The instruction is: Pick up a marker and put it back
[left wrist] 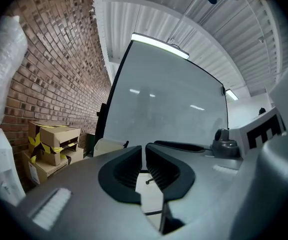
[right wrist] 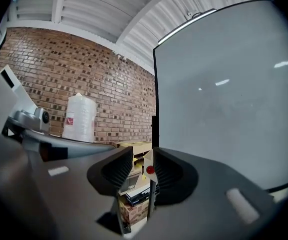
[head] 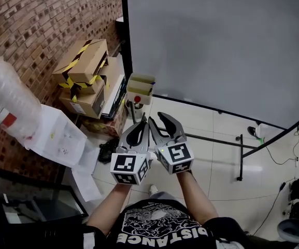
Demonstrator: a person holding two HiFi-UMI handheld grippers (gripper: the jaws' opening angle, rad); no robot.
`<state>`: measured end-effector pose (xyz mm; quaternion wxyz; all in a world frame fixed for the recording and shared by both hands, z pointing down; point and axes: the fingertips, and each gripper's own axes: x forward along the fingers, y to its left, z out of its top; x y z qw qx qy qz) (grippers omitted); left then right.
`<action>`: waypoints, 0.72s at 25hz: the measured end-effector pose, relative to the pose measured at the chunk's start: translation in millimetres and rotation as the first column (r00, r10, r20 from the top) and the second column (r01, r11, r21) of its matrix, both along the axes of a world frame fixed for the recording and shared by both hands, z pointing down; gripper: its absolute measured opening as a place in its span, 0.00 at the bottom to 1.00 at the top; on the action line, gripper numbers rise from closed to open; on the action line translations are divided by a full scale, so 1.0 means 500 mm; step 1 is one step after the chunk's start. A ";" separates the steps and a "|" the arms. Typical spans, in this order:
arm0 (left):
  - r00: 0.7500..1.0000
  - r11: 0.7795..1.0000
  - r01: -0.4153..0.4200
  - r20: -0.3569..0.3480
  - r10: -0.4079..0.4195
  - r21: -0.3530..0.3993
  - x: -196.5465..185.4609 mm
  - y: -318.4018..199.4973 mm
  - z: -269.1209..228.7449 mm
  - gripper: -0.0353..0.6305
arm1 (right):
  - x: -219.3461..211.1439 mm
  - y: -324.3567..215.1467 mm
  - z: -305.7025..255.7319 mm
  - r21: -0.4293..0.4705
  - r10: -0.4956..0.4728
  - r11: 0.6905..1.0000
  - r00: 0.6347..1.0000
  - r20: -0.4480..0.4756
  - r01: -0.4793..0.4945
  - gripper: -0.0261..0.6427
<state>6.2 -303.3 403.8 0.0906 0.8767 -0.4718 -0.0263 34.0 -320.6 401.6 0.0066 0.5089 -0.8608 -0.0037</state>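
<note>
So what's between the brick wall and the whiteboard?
A stack of cardboard boxes with yellow-and-black tape stands there, clearest in the head view.

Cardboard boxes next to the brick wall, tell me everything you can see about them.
The cardboard boxes are plain brown and sit in a loose, slightly skewed stack, apparently on the floor. The upper ones are bound with yellow-and-black striped tape. The larger bottom one carries a white label on its side. The stack stands close against the brick wall, just left of the whiteboard and its black frame.
</note>
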 end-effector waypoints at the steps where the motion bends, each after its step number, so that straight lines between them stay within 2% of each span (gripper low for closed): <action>1: 1.000 1.000 0.004 -0.001 -0.004 -0.002 0.000 -0.009 0.002 0.06 | 0.004 -0.015 0.006 0.000 0.005 1.000 1.000 -0.005 -0.005 0.19; 6: 1.000 1.000 0.024 -0.003 -0.024 -0.011 -0.008 -0.047 0.008 0.06 | 0.007 -0.082 0.018 -0.003 0.017 1.000 1.000 -0.012 -0.017 0.24; 18: 0.999 0.999 0.047 -0.005 -0.047 -0.015 -0.002 -0.116 0.021 0.06 | 0.016 -0.213 0.071 0.000 0.048 0.999 0.999 -0.015 -0.048 0.24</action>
